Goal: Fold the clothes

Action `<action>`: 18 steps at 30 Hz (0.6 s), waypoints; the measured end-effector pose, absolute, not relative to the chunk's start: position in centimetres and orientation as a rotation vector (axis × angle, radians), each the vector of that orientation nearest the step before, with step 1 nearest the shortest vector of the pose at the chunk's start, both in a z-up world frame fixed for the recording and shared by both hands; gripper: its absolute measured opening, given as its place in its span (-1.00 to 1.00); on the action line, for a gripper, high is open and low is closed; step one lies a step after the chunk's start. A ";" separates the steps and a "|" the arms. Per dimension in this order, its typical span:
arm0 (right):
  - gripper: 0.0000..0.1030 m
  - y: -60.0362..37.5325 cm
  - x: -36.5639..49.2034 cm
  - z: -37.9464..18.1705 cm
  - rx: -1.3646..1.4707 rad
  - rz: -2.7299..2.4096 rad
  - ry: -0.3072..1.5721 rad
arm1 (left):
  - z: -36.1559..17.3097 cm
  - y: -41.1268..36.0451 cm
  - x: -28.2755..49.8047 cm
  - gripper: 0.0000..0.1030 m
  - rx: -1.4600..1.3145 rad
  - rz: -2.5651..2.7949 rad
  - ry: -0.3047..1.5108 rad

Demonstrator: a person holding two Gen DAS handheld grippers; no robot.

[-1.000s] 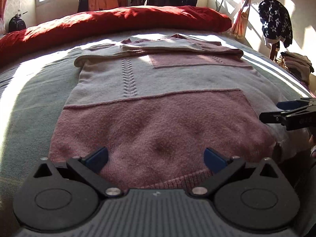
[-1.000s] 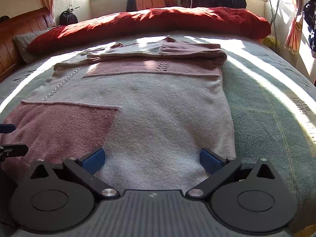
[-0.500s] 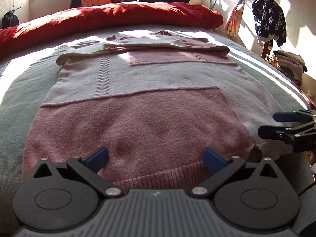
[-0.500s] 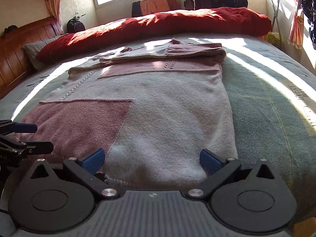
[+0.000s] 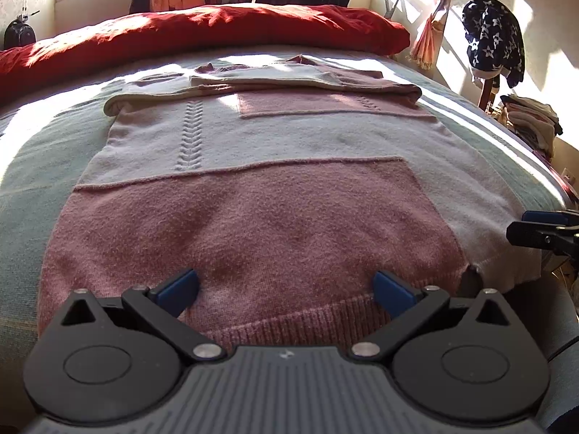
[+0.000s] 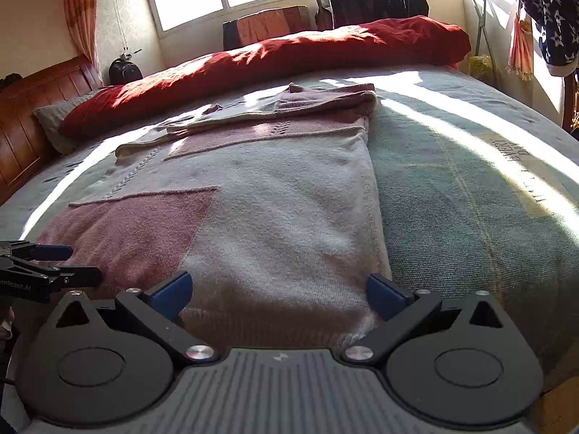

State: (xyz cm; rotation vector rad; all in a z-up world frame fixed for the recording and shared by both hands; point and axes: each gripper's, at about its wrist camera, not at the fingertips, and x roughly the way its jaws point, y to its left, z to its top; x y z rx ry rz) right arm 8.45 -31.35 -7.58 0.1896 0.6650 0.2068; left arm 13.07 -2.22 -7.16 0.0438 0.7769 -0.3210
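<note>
The sweater (image 5: 253,195) (pink and cream knit) lies flat on the bed (image 6: 470,199), sleeves folded across the far end, ribbed hem at the near edge. L gripper (image 5: 286,285): fingers spread wide, empty, poised just above the pink hem section. R gripper (image 6: 277,289): fingers likewise apart, holding nothing, over the cream hem corner. A red duvet (image 6: 275,58) sits at the bed's far side.

You drew both claws, left claw (image 5: 286,291) and right claw (image 6: 277,291), back toward the sweater's (image 5: 253,224) ribbed hem.
</note>
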 end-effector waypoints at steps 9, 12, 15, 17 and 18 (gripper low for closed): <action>1.00 -29.8 9.1 -8.9 0.089 0.221 0.701 | -6.7 -2.0 13.2 0.99 -0.012 -0.325 0.759; 1.00 -29.6 9.1 -9.1 0.072 0.213 0.701 | -5.5 -2.4 12.9 0.99 -0.064 -0.431 0.704; 1.00 -29.4 9.1 -9.3 0.064 0.199 0.697 | -5.6 -4.0 13.2 0.99 -0.070 -0.511 0.708; 1.00 -29.0 9.0 -9.3 0.036 0.193 0.699 | -6.4 -4.8 13.4 0.99 -0.086 -0.537 0.758; 1.00 -29.0 9.0 -9.3 0.028 0.191 0.699 | -6.7 -5.0 13.3 0.99 -0.083 -0.533 0.764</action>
